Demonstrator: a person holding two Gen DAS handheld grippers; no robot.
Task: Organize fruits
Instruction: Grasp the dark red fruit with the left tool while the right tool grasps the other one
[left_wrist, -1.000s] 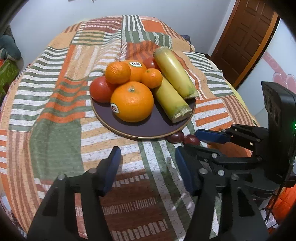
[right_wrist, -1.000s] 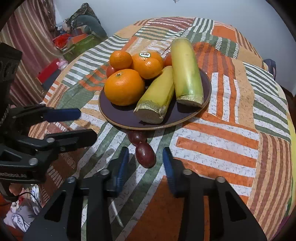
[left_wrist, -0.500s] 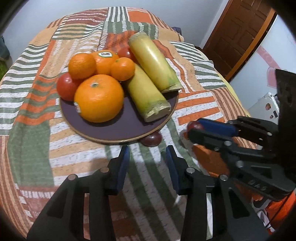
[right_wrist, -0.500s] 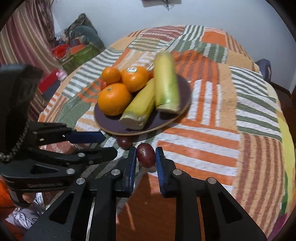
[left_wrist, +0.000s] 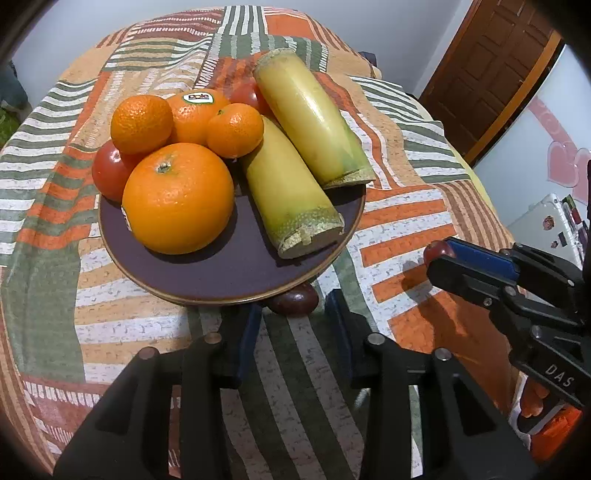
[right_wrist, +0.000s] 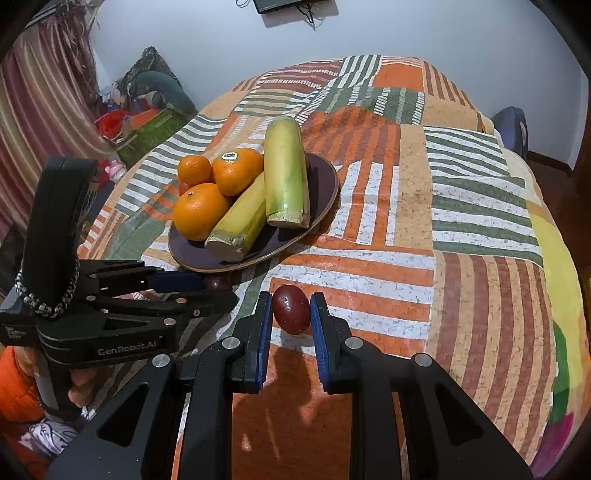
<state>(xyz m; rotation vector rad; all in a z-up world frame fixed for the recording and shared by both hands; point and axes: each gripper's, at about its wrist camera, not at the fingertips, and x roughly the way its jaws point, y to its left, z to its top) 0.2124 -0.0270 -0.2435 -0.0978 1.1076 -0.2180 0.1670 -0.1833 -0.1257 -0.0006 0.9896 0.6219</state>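
Observation:
A dark purple plate (left_wrist: 221, 273) holds several oranges (left_wrist: 179, 197), tomatoes (left_wrist: 107, 173) and two yellow-green stalk pieces (left_wrist: 291, 195). My right gripper (right_wrist: 291, 314) is shut on a dark red fruit (right_wrist: 291, 309) and holds it above the cloth; it also shows in the left wrist view (left_wrist: 436, 251). A second dark red fruit (left_wrist: 293, 300) lies on the cloth against the plate's near rim. My left gripper (left_wrist: 293, 332) is open, its fingers on either side of that fruit, just short of it.
The table carries a striped orange, green and white patchwork cloth (right_wrist: 406, 229). A brown door (left_wrist: 491, 74) stands to the right. Bags and clutter (right_wrist: 147, 107) lie on the floor beyond the table's left edge.
My right gripper closed on one dark red fruit and lifted it off the cloth. My left gripper moved forward to the plate's near rim, around the other dark red fruit.

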